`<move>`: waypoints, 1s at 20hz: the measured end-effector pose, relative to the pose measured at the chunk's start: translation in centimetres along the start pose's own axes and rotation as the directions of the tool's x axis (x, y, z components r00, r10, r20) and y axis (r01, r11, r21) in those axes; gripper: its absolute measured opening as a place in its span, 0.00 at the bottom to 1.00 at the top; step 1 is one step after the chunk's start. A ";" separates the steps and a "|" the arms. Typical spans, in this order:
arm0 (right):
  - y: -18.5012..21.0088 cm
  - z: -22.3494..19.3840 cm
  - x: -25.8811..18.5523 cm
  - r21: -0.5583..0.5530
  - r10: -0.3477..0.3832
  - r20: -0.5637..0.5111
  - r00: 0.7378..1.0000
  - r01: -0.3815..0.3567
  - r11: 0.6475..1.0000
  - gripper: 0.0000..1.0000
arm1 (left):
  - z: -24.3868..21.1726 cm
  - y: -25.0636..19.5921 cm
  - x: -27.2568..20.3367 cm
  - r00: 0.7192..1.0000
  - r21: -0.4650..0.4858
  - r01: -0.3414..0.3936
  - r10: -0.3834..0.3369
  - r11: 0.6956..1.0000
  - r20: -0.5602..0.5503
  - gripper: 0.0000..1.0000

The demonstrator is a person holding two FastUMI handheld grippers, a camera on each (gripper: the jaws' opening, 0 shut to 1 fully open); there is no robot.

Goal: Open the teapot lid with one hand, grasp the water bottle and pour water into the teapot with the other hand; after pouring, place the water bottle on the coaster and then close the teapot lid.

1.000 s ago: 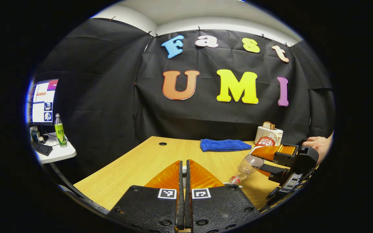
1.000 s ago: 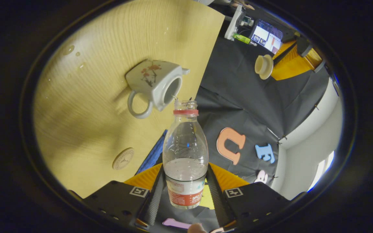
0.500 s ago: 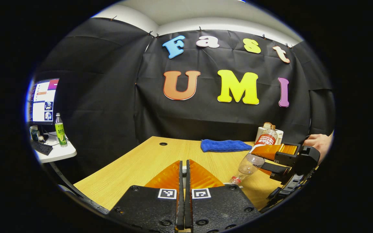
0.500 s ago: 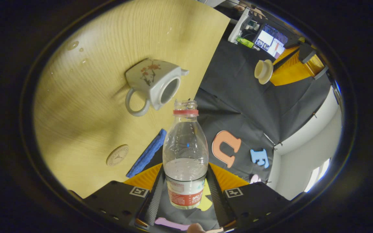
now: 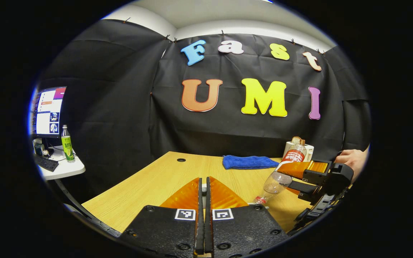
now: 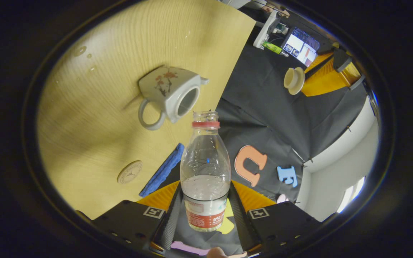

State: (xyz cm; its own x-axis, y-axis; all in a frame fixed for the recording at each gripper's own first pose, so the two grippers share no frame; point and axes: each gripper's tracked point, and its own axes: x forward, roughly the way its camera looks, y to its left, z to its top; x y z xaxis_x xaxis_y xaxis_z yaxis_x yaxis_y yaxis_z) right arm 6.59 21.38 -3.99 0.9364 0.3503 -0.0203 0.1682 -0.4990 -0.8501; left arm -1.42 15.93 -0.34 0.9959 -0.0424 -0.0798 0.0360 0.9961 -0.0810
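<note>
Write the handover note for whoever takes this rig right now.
Left gripper: shut on the teapot lid, held up away from the pot.
Right gripper: shut on the water bottle, uncapped, tipped mouth-down toward the open teapot on the table.
Coaster bare, beside the blue cloth.
Done: lid off, bottle grasped.
Left: finish pouring, bottle to coaster, lid on.

Cloth at the table's far edge, toaster near its far right corner — bread in it. Side table: green bottle, monitor, keyboard.
</note>
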 end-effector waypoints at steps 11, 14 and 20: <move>2.8 -0.1 -0.2 0.266 0.096 -0.005 0.995 -0.092 0.960 0.71 | 0.6 1.3 -0.3 0.999 -0.025 -0.050 0.050 0.998 0.022 0.03; 3.2 -0.2 -0.5 0.421 0.132 -0.001 0.991 -0.119 0.899 0.70 | 0.9 1.0 -0.5 0.999 -0.019 -0.041 0.042 0.999 0.033 0.03; 2.9 -1.2 -1.4 0.756 0.177 0.026 0.984 -0.136 0.641 0.72 | 1.1 -0.6 -0.4 0.999 0.009 -0.021 0.020 1.000 0.038 0.03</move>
State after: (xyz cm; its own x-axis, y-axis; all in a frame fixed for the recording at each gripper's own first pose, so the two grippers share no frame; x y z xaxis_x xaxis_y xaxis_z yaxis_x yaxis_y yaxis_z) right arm 6.11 18.53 -5.81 0.9431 0.2767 -0.1845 -0.2518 0.2318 -0.9396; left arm -1.77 15.46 0.85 0.9989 -0.0191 -0.0433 0.0160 0.9974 -0.0704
